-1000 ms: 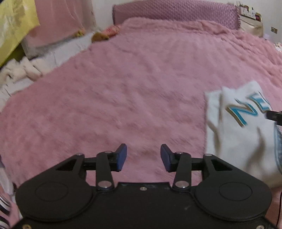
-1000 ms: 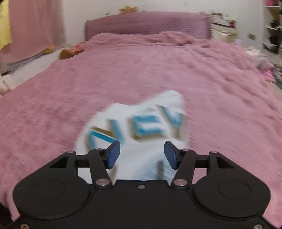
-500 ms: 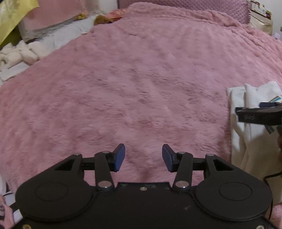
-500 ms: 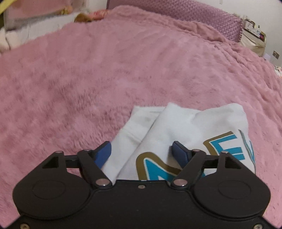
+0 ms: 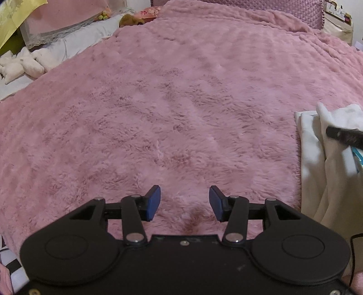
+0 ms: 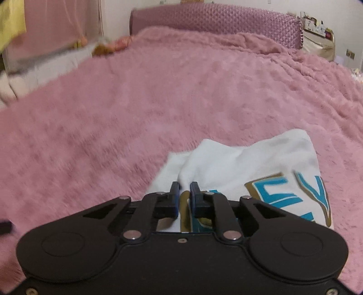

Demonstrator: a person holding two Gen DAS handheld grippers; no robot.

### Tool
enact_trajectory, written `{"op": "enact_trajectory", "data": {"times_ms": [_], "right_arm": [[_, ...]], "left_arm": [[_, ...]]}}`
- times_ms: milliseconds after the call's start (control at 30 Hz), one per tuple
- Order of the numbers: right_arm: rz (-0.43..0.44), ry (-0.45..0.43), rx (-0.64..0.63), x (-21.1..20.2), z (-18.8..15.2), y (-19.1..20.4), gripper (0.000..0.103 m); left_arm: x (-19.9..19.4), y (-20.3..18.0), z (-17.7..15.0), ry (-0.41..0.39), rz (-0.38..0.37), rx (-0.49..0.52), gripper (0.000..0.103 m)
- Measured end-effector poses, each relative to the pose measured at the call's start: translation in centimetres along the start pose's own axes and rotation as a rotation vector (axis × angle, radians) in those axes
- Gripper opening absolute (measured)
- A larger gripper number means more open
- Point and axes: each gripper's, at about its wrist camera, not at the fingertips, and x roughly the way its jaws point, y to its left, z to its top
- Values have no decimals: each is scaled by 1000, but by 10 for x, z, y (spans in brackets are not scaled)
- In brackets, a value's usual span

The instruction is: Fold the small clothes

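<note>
A small white shirt [image 6: 245,168] with blue and gold letters lies folded on the pink fluffy bedspread [image 6: 158,109]. My right gripper [image 6: 185,192] is shut on a raised fold of the shirt near its left edge. In the left wrist view the shirt [image 5: 317,163] lies at the far right, and a dark part of the right gripper [image 5: 344,136] reaches over it. My left gripper [image 5: 184,202] hovers open over bare bedspread [image 5: 181,102], left of the shirt, with nothing between its fingers.
A purple quilted headboard [image 6: 215,20] stands at the far end of the bed. White plush toys [image 5: 20,65] and pillows [image 5: 68,20] lie along the left side. A nightstand with small items [image 6: 320,38] sits at the back right.
My right gripper went from open above the shirt to shut on a fold of it, which now stands up. The left gripper stayed open and barely shifted.
</note>
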Motion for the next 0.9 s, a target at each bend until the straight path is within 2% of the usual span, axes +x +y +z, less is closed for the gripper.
{"op": "enact_trajectory", "data": {"times_ms": [133,267,367,533,600,633,700,733,767,900], "right_arm": [[45,-27,46,-3,6,0,7],[130,-47,101,-2,11,-1,7],[142,-3,126,14,5,-1,7],[168,127,168,59,-24,-5,7],[185,122,204,63,-25,-10,7],[186,124,195,61,-24,-8,9],[195,111,149,53,-19,-2,26],[194,108,122,49,-18,2,30],[189,98,103,43,-15,5,37],[182,15,127,8,-10,1,41]], "left_arm": [[-1,-3,-2,10,-7,1,49],[4,-5,-3,18,-10,8,49],[7,-5,-4,21,-8,9,49],[9,-9,-5,28,-4,18,49],[9,-11,-5,29,0,24,49],[8,-12,-6,29,0,26,49],[7,-14,-6,30,3,30,50],[6,-14,-7,27,2,31,50],[5,-15,-7,26,1,32,50],[2,-13,-9,25,8,34,50]]}}
